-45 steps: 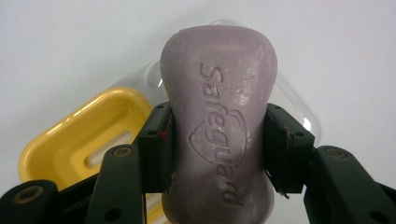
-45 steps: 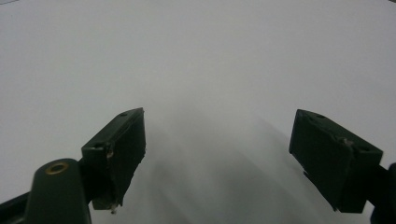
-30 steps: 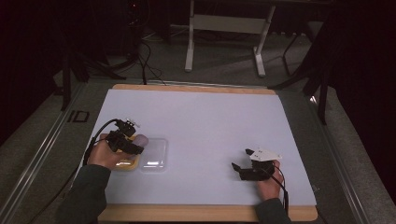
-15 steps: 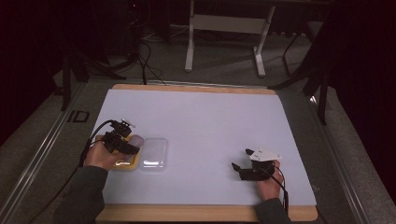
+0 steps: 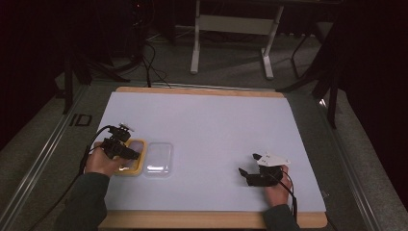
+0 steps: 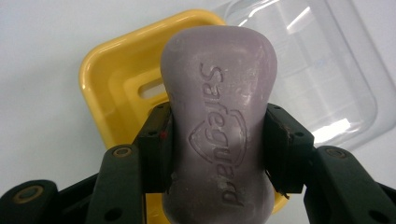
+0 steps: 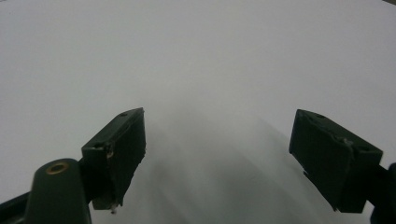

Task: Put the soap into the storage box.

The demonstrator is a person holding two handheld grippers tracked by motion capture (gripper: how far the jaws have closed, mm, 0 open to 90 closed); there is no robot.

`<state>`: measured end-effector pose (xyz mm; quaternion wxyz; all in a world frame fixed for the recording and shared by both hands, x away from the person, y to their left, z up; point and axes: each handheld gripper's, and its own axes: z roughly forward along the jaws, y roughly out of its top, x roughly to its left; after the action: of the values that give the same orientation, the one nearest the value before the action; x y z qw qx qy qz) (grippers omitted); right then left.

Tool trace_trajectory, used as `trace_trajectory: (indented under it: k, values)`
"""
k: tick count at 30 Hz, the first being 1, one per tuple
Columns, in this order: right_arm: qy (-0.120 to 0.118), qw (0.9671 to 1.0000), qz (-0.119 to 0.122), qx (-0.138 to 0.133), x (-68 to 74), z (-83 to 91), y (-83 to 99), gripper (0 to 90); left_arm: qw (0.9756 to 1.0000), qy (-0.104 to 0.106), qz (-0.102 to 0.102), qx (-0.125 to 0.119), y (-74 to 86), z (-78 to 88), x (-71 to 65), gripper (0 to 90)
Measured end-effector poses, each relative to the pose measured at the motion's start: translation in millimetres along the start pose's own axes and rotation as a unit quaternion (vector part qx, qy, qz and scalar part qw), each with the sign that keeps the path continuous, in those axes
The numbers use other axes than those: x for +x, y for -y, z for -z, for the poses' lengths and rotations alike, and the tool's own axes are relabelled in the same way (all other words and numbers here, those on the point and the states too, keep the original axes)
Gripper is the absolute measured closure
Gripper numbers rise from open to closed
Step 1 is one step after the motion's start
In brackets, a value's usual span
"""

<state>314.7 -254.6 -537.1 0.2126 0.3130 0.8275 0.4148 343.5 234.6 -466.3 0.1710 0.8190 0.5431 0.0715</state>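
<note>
A pale purple bar of soap (image 6: 217,121) stamped "Safeguard" is clamped between the two black jaws of my left gripper (image 6: 217,149), which is shut on it. Under the soap lies a yellow soap dish (image 6: 121,88), and a clear plastic lid (image 6: 317,74) rests beside that dish. In the high view the left gripper (image 5: 129,153) hovers over the yellow dish (image 5: 137,166) at the table's left, with the clear lid (image 5: 159,159) just to its right. My right gripper (image 5: 246,172) rests at the right near the front edge, and its jaws (image 7: 217,163) stand wide open over bare white surface.
A white sheet (image 5: 211,130) covers the wooden table. Black cables trail from both grippers toward the front edge. Beyond the table stand a grey metal frame (image 5: 231,29) and dark floor with cables.
The left gripper with the soap has shifted slightly left and toward the front, over the yellow dish. The right gripper has stayed where it was.
</note>
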Motion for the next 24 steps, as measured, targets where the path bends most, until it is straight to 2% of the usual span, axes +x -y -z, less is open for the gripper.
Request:
trace_trajectory:
  k: [4,10,16,24]
  values:
    - [0.0,1.0,0.001,0.001,0.1,-0.1,-0.1,18.2,0.9999,-0.009,0.011,0.003,0.6,-2.0,3.4,49.9]
    - [0.001,1.0,0.003,0.002,0.6,-0.4,-0.2,18.3,0.9995,-0.011,0.03,0.007,2.6,-5.9,8.0,49.9]
    - [0.002,1.0,0.003,0.003,0.9,-0.4,-0.3,18.3,0.9992,-0.01,0.035,0.016,2.8,-14.6,7.7,49.9]
    - [0.001,1.0,0.003,0.003,0.7,-0.4,-0.3,18.3,0.9987,-0.019,0.042,0.023,1.3,-20.9,8.5,49.8]
